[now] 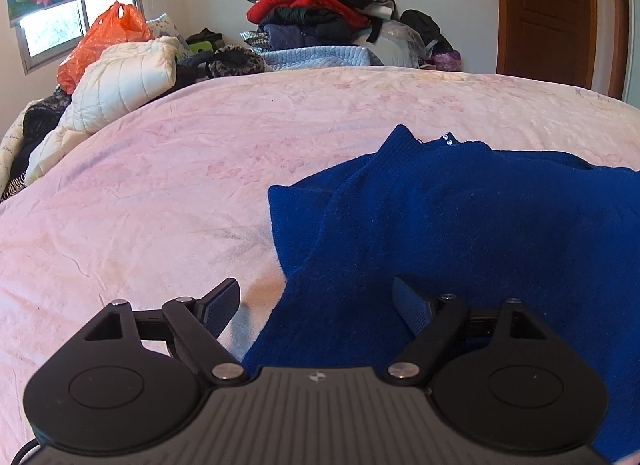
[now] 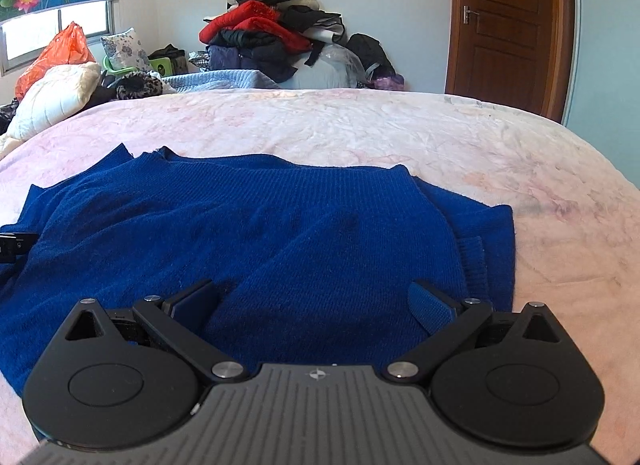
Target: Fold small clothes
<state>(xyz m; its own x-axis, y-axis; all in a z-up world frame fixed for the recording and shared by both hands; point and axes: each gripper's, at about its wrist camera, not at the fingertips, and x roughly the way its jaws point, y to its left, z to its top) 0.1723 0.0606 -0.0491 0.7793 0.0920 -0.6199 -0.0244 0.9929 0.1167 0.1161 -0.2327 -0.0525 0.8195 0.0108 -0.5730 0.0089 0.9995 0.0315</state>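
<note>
A dark blue knit sweater [image 2: 256, 225] lies partly folded on the pink bedspread [image 2: 400, 133]. It also shows in the left wrist view [image 1: 460, 217], filling the right half. My left gripper [image 1: 316, 299] is open, its jaws wide apart, low over the sweater's left edge, with the left finger over bare bedspread [image 1: 140, 205]. My right gripper [image 2: 316, 301] is open, jaws wide apart, low over the sweater's near right part. Neither holds anything. A black part of the left gripper shows at the left edge of the right wrist view [image 2: 12, 247].
A pile of clothes [image 1: 320, 13] stands at the far wall. A white quilted item [image 1: 120, 81] and an orange plastic bag [image 1: 104, 41] lie at the bed's far left. A brown door [image 2: 508, 21] is at the right.
</note>
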